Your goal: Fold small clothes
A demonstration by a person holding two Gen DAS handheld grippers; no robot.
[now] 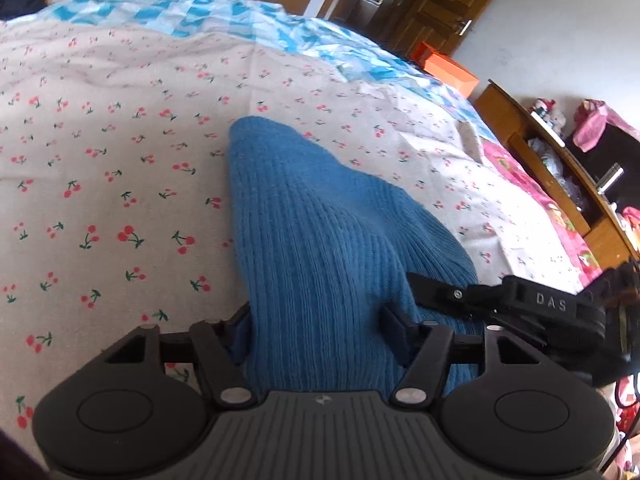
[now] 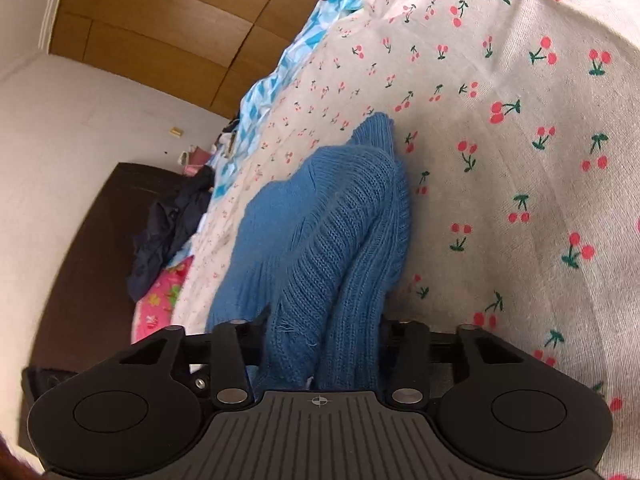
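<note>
From my left wrist feed I read only raised letters "DAS" on the black body of the right gripper (image 1: 436, 296). I can't make out any other text.

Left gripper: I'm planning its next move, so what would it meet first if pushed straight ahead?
The left gripper already has the blue knit garment between its fingers, so it would press further into that. Beyond lies the cherry-print sheet, though depth is unclear.

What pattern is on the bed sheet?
Small red cherries with green stems on a pale sheet, clearest in the right wrist view.
</note>
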